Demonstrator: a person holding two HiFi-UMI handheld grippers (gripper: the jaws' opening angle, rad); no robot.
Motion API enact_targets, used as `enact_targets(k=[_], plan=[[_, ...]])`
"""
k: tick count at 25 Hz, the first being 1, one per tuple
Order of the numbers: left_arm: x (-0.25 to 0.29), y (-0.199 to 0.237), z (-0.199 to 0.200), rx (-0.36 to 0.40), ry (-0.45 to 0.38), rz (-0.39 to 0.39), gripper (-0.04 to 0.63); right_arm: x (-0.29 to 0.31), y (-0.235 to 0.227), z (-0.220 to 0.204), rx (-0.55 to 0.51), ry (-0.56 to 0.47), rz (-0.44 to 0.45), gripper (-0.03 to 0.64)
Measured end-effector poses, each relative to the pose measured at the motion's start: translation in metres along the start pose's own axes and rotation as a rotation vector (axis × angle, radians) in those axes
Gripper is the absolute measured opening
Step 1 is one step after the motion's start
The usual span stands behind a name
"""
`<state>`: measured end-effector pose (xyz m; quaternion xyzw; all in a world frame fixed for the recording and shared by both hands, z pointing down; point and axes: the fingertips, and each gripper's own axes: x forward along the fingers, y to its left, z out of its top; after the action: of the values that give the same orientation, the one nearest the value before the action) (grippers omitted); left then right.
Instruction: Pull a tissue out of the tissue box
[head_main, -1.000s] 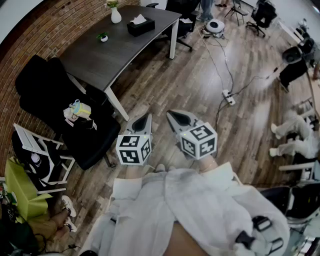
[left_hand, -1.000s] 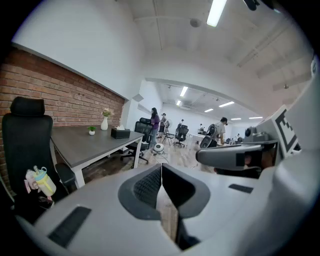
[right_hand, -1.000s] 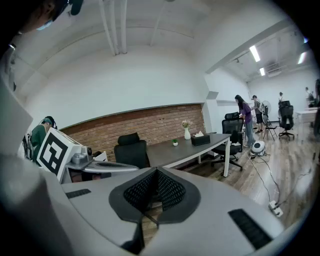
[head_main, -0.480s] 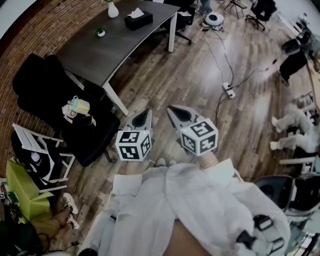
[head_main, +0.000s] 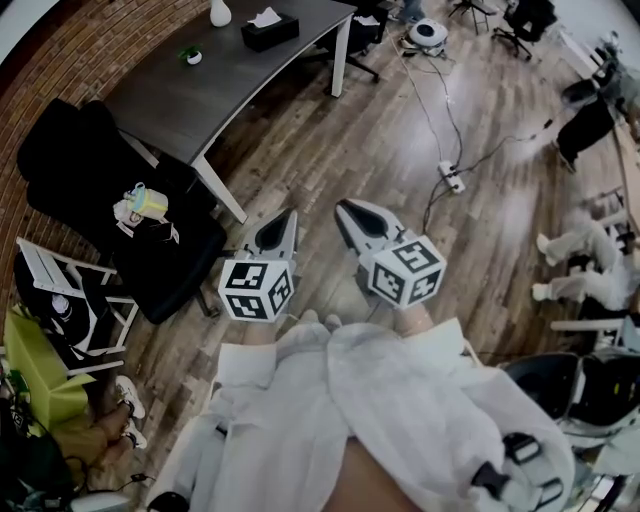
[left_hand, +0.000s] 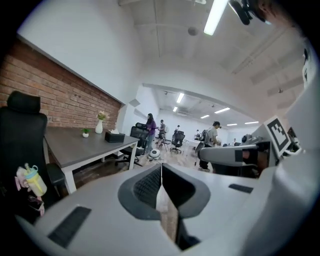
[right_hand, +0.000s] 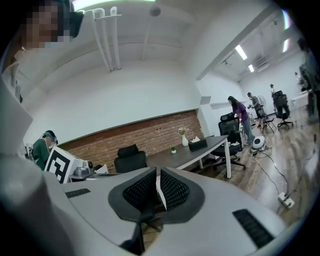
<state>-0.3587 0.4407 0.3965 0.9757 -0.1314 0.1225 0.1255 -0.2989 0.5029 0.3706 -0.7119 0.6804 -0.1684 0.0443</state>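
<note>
Head view, tissue box: the tissue box (head_main: 269, 31) stands at the far end of the bench (head_main: 215, 85), beside a white vase (head_main: 219, 12). A tissue (head_main: 265, 16) sticks up from its top, ready to be pinched.
Head view, left hand-held gripper: the left hand-held gripper (head_main: 289, 214) is carried over the wooden floor (head_main: 400, 140), well short of the bench, with nothing in it.
Head view, right hand-held gripper: the right hand-held gripper (head_main: 343, 207) is just beside the left one, also well short of the bench.
Left gripper view, jaws: pressed together and empty; the box (left_hand: 114, 136) is small and far off on the bench.
Right gripper view, jaws: pressed together and empty; the box (right_hand: 198, 144) sits at the bench's far end, ahead and to the right.
Why held so: both tools seem simply carried toward the bench, so there is no need yet to spread the jaws.
Stage: approach, by my reading; no pull has begun.
</note>
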Motion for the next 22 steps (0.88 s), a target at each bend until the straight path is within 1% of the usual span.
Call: enact_targets(k=[2, 6, 7, 8, 9, 10, 11, 14, 18, 22], plan=[[0.003, -0.002, -0.003, 0.015, 0.012, 0.037, 0.008, -0.006, -0.008, -0.003, 0.005, 0.002, -0.012, 0.005], [0.009, -0.009, -0.011, 0.009, 0.037, 0.049, 0.009, -0.01, -0.022, -0.011, 0.012, 0.018, -0.032, 0.008], [0.01, -0.009, -0.012, 0.009, 0.043, 0.052, 0.011, -0.009, -0.025, -0.013, 0.018, 0.022, -0.037, 0.019], [0.012, -0.007, -0.014, 0.007, 0.051, 0.051, 0.027, -0.007, -0.028, -0.015, 0.023, 0.027, -0.04, 0.052], [0.015, -0.006, -0.016, 0.005, 0.061, 0.047, 0.062, -0.003, -0.03, -0.016, 0.027, 0.031, -0.041, 0.081], [0.019, -0.003, -0.017, 0.004, 0.071, 0.043, 0.086, 0.0, -0.032, -0.016, 0.027, 0.033, -0.043, 0.086], [0.023, 0.001, -0.018, 0.003, 0.08, 0.041, 0.094, 0.005, -0.035, -0.016, 0.025, 0.032, -0.046, 0.086], [0.04, 0.017, -0.014, 0.003, 0.089, 0.045, 0.135, 0.023, -0.047, -0.011, 0.005, 0.035, -0.057, 0.087], [0.076, 0.05, 0.006, 0.002, 0.075, 0.045, 0.14, 0.059, -0.072, 0.001, -0.019, 0.061, -0.069, 0.087], [0.11, 0.089, 0.038, 0.015, 0.05, 0.033, 0.14, 0.104, -0.095, 0.028, -0.056, 0.053, -0.084, 0.087]])
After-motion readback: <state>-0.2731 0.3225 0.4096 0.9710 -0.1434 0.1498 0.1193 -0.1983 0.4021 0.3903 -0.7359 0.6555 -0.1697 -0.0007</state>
